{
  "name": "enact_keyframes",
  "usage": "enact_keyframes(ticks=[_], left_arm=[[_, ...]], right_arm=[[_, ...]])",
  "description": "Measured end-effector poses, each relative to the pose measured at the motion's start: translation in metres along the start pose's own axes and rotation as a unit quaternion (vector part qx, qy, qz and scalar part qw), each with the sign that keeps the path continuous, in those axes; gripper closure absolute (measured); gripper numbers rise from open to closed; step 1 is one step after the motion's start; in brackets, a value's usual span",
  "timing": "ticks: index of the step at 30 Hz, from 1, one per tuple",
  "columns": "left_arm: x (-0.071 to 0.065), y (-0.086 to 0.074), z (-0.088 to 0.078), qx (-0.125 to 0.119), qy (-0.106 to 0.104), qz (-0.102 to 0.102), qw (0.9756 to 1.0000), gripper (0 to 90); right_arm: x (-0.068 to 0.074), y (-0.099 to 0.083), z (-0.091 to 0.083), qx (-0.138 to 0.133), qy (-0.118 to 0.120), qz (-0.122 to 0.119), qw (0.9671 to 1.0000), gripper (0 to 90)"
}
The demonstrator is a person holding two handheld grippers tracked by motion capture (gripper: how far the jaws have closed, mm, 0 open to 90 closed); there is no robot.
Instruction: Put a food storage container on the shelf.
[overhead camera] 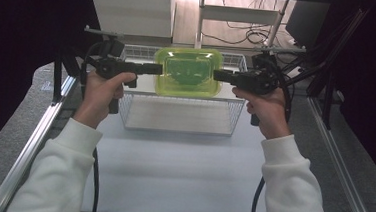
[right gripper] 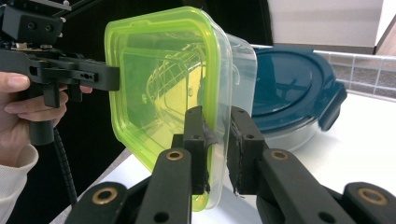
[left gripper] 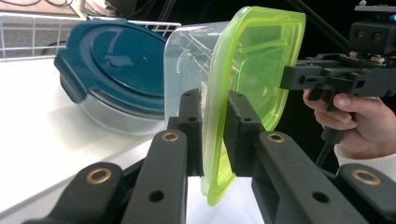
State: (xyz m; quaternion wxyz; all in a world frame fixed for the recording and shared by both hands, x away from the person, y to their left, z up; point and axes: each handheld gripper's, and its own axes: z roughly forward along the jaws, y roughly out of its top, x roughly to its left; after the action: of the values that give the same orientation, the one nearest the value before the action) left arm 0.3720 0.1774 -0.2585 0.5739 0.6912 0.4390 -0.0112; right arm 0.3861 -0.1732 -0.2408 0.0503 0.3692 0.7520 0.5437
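As two hands carry a clear box with a green lid above a wire basket at upper centre of the high view, the left gripper and right gripper each have their jaws clamped on the lid's rim at opposite short ends. Keeping both hands level and moving together should stop the box twisting or slipping. Its long axis runs left to right between the grippers, lid facing up. In the left gripper view, a blue-lidded bowl sits on the counter at upper left.
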Motion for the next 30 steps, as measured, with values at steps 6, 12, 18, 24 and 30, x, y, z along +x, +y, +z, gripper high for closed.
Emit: enact_keyframes(ticks=[6,12,18,24,30], left_arm=[[0.013,0.021,0.008,0.007,-0.002,-0.015,0.9999,79.0],[0.027,0.036,0.021,0.018,0.012,-0.028,0.9994,79.3],[0.038,0.042,0.034,0.024,0.016,-0.05,0.9983,78.9],[0.05,0.045,0.042,0.015,0.016,-0.08,0.9965,78.3],[0.061,0.047,0.051,0.015,0.022,-0.109,0.9936,73.2]], right_arm=[[-0.014,0.02,0.011,0.01,-0.003,0.013,0.9999,78.3],[-0.033,0.033,0.025,0.02,0.001,0.04,0.999,78.2],[-0.057,0.031,0.04,0.032,0.008,0.089,0.9955,78.4],[-0.067,0.034,0.046,0.025,0.015,0.119,0.9925,76.7],[-0.077,0.036,0.057,0.027,0.003,0.184,0.9825,73.5]])
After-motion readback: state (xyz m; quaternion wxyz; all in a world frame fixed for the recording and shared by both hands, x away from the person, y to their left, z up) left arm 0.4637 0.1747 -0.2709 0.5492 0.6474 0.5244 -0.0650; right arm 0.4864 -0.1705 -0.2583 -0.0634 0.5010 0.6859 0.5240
